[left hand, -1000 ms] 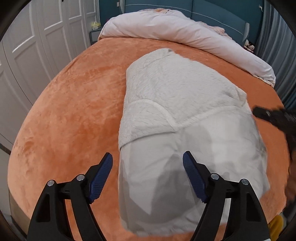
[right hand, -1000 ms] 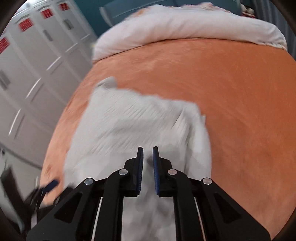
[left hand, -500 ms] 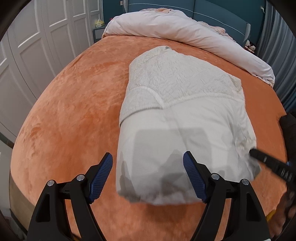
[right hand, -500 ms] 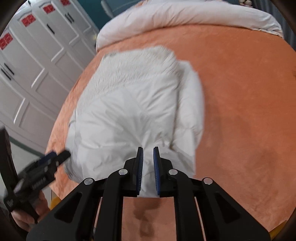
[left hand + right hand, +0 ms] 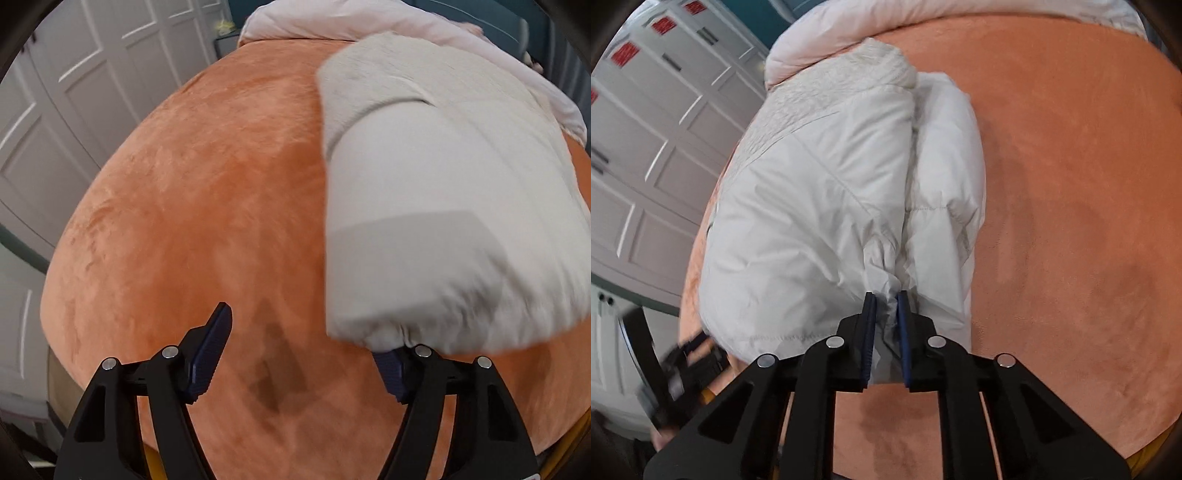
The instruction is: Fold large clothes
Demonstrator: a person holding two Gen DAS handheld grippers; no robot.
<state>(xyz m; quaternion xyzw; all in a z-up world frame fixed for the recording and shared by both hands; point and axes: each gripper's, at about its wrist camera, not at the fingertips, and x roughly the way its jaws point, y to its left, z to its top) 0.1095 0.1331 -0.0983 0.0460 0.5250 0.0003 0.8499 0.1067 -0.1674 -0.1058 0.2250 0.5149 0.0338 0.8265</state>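
Right claw (image 5: 885,325), jaws standing narrow, is pinching a gathered tuck of shell fabric at the near hem of the white padded jacket (image 5: 820,206); from this claw the garment is lying straight ahead, its long axis running away from the near edge of the bed (image 5: 1071,184) toward the rolled pale duvet (image 5: 827,33) at the far end. Left claw (image 5: 306,354), jaws standing wide and having just been closing slightly, is holding nothing: orange bed cover is showing between its fingers, and the jacket's near-left corner (image 5: 369,325) is lying just to the right of the gap, resting over the tip of the right-hand finger (image 5: 391,369). Whether that finger is touching the fabric or merely sitting under it cannot be told through the blur. The coming move is judged to be turning on this offset: the left claw is needing to shift toward its right for the corner to enter the gap, the right claw being already engaged on the other side of the same hem. Count: one jacket, partly folded with a sleeve lying along its right side; one duvet; one bed; two claws, the left one also appearing, blurred, at the lower left of the right wrist view (image 5: 698,347). White panelled wardrobe doors (image 5: 74,110) are standing beyond the bed.
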